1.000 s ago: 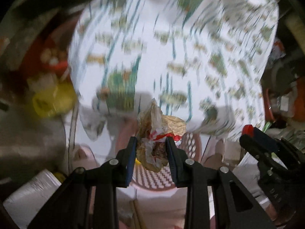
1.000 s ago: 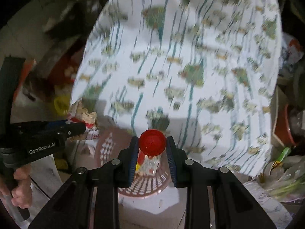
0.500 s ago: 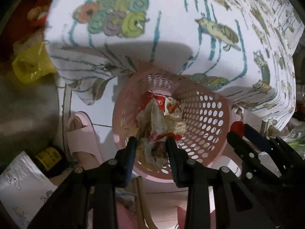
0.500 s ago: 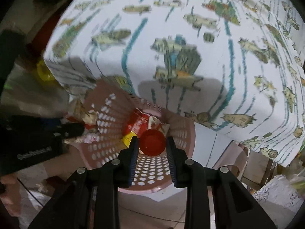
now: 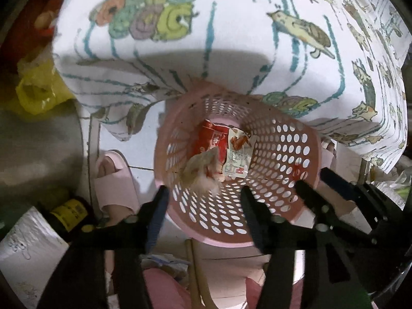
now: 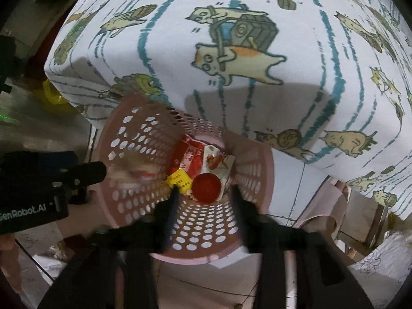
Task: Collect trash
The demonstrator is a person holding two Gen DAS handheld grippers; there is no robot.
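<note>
Pink perforated plastic basket (image 5: 280,159) sits on the floor beside the cat-print tablecloth (image 6: 296,59). Left gripper (image 5: 203,198) and right gripper (image 6: 203,195) have just opened, gripping nothing; crumpled wrapper (image 5: 203,172) and red-capped container (image 6: 207,188) are inside.

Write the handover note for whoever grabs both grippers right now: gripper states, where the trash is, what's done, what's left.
Left gripper: jaws have just been opening, nothing pinched; the crumpled beige plastic wrapper is loose between and beyond them, over the pink perforated plastic basket.
Right gripper: jaws also just opened; the red-capped bottle is free inside the basket.
Already in the basket: red snack packet, white sauce sachet.
Done: both pieces released into the basket.
Left: lift both grippers clear, then look for more trash; none is visible on the patterned tablecloth.
</note>
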